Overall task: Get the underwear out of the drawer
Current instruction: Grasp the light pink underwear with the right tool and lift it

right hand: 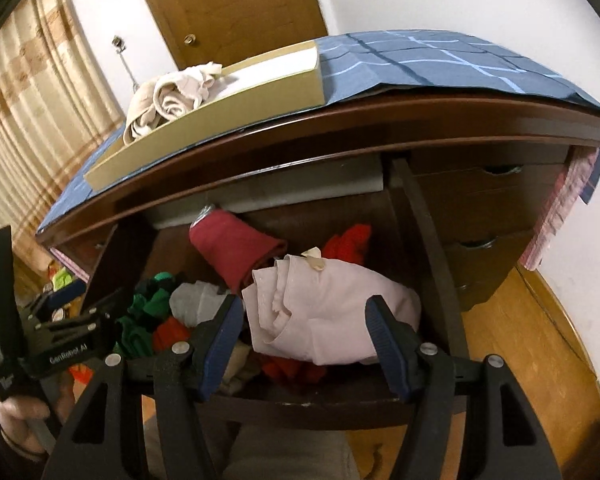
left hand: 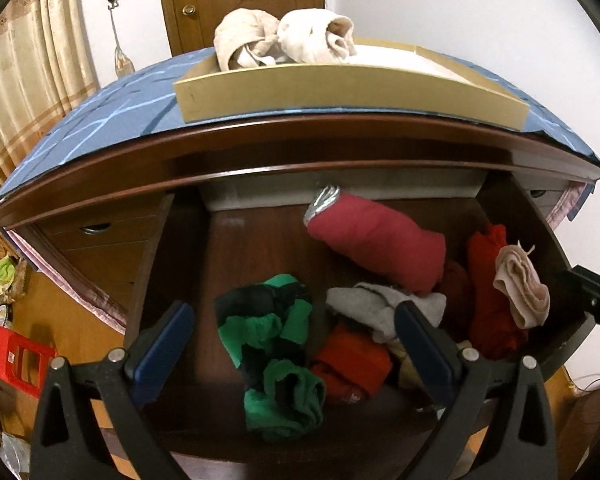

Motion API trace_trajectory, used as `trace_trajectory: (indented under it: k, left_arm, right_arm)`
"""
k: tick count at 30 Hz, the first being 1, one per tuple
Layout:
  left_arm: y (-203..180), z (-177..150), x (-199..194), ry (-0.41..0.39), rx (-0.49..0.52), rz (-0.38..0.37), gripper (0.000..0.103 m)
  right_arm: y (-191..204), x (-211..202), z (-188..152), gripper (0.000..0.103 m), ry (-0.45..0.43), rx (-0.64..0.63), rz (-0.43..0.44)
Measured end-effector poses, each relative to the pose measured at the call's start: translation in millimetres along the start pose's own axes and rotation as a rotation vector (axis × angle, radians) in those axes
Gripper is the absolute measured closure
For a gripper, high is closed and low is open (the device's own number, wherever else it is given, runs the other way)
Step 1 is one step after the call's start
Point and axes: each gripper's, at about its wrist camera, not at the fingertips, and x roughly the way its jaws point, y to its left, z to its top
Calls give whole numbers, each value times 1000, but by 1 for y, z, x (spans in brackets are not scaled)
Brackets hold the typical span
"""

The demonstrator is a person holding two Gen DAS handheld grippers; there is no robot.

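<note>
Dark wood frames the open drawer [left hand: 172, 248], pulled out beneath a blue-clothed tabletop [left hand: 100, 120] — rolled underwear fills it. Nearest the drawer's front, the left gripper [left hand: 296, 328] hangs with jaws wide apart over a green-and-black pair [left hand: 272, 344], gripping nothing. Toward the drawer's right side, the right gripper [right hand: 304, 328] stands half open — a pale pink pair [right hand: 324, 312] between its blue pads, contact unclear. Above the drawer, a tan tray [left hand: 340, 92] holds two beige pairs [left hand: 284, 40].
</note>
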Motion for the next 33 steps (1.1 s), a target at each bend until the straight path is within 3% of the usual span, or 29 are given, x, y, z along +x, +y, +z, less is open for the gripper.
trace_trajectory:
  k: [7,14,19,22,27,33]
  left_arm:
    - [3,5,9,24,-10,10,1]
    - [0,8,15,41,-1,12,1]
    - [-1,11,17,48,-5,13,1]
    - [-1,13,18,50,-2,20,1]
    - [-2,15,22,66,-13,19,1]
    - [-7,18,25,80,-15,7,1]
  right_arm:
    - [4,16,4,37,118,-103,64]
    - [8,37,10,37,246,-292,3]
    - [12,60,15,37,350,-363,29]
    - [6,74,21,41,374,-298,68]
    - [-15,84,44,55,374,-98,121]
    - [-44,85,55,69,310,86,187]
